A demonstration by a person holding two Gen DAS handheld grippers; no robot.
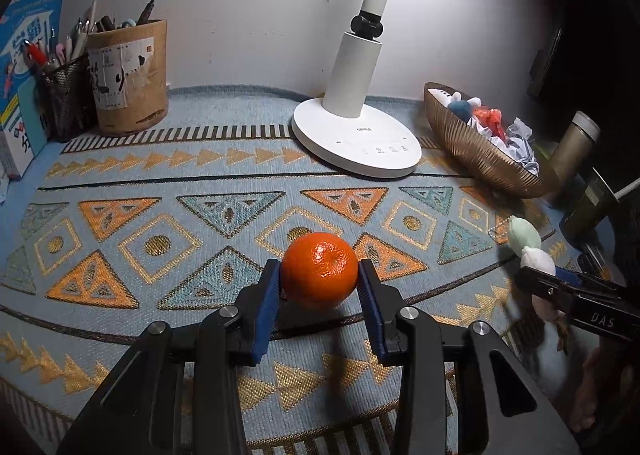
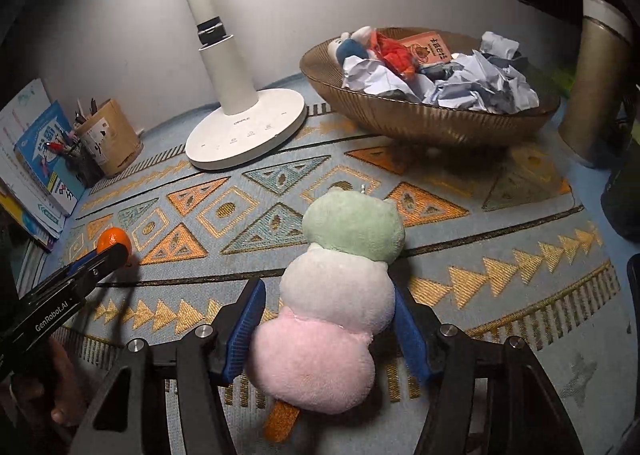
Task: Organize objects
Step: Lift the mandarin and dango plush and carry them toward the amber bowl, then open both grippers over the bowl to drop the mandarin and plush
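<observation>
An orange (image 1: 320, 267) sits between the blue pads of my left gripper (image 1: 319, 272), which is shut on it just above the patterned mat (image 1: 224, 183). My right gripper (image 2: 329, 289) is shut on a plush toy (image 2: 344, 287) made of a green, a white and a pink ball on an orange stick; its pads press on the lower balls. In the left wrist view the right gripper (image 1: 536, 279) holds the plush toy (image 1: 528, 247) at the right edge. The right wrist view shows the left gripper (image 2: 116, 251) with the orange (image 2: 112, 239) at far left.
A ribbed brown bowl (image 2: 420, 119) with crumpled paper, small toys and a card stands at the back right. The white lamp base (image 1: 356, 143) is at back centre, pen holders (image 1: 128, 79) and books (image 1: 24, 75) at back left, and a thermos (image 2: 596, 95) beyond the bowl.
</observation>
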